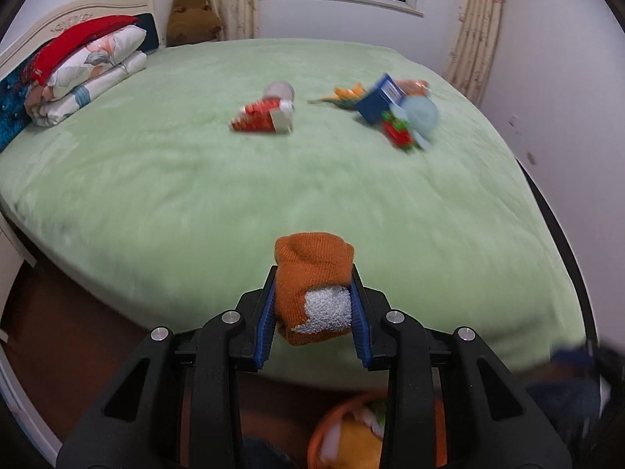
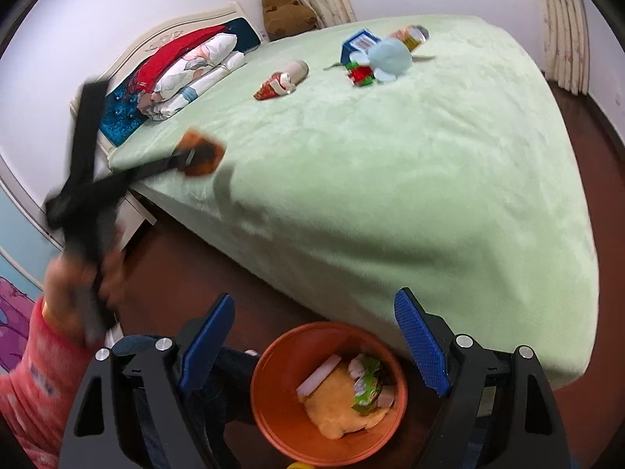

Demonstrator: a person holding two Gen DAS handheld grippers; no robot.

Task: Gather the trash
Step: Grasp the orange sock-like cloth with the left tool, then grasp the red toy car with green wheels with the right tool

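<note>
My left gripper [image 1: 312, 305] is shut on an orange sock [image 1: 312, 285] with a white patch and holds it over the near edge of the green bed [image 1: 195, 179]. It shows blurred in the right wrist view [image 2: 199, 156]. My right gripper [image 2: 316, 336] is open and empty, directly above an orange bin [image 2: 273, 402] on the floor that holds wrappers and a yellow cloth. The bin's rim also shows in the left wrist view [image 1: 332, 418]. On the bed lie a crushed red carton [image 1: 261, 117] and a pile with a blue box [image 1: 377, 97], wrappers and a pale blue plush [image 1: 422, 115].
Folded bedding [image 1: 86, 66] and a headboard [image 1: 23, 43] stand at the left. A brown plush [image 1: 191, 15] sits by the curtain. Dark wooden floor [image 2: 168, 273] runs beside the bed. A white wall [image 1: 554, 97] is to the right.
</note>
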